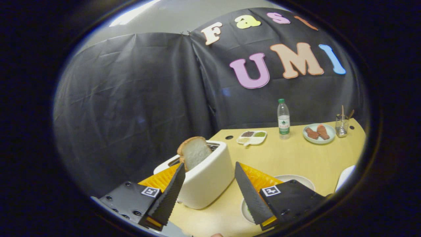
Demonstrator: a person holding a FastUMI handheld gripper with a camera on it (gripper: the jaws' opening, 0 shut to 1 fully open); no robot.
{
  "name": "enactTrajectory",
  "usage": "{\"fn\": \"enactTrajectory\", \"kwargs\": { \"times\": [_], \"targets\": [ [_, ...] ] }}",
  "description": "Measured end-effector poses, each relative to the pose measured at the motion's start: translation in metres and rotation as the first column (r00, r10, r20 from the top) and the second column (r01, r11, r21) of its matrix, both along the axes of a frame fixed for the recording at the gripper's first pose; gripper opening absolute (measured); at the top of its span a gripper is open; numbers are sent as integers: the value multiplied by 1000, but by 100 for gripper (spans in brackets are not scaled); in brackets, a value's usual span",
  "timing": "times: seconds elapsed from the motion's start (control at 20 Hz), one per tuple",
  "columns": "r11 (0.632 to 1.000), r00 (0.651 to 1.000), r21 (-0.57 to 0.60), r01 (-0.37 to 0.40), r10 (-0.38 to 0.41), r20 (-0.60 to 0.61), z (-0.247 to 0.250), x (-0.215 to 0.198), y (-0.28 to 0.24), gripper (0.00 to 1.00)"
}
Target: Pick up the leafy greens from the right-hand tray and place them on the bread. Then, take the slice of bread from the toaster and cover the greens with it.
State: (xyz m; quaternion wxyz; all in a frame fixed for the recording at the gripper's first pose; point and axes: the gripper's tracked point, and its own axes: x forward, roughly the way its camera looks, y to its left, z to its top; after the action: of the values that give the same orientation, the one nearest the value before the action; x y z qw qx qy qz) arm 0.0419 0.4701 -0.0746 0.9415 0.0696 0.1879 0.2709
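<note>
so the claw is spread wide and empty, lined up on the toaster just ahead between its fingers — looks like it's going for the bread slice poking up out of the slot, easy to pinch on this counter.

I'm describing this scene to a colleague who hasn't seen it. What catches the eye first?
A white toaster with a tan-crusted slice of bread sticking up sits between and just ahead of the open gripper fingers. Beyond, on the yellow wooden table, stand a clear plastic bottle and a pale plate.
</note>
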Motion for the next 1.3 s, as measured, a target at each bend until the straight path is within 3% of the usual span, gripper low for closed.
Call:
{"fn": "enactTrajectory", "kwargs": {
  "times": [0.3, 0.4, 0.7, 0.9, 1.05, 1.3],
  "targets": [
    [986, 995, -135, -96, 97, 0, -11, 0, 66, 96],
    [986, 994, -129, -108, 108, -8, -17, 2, 85, 96],
    [994, 997, -99, -44, 38, -67, -36, 34, 102, 95],
    [991, 999, -135, 18, -23, -35, -40, 52, 100, 94],
    [985, 998, -163, 56, -60, -19, -45, 60, 96, 73],
    [979, 998, -195, 58, -61, -10, -48, 59, 90, 38]
  ]
}}
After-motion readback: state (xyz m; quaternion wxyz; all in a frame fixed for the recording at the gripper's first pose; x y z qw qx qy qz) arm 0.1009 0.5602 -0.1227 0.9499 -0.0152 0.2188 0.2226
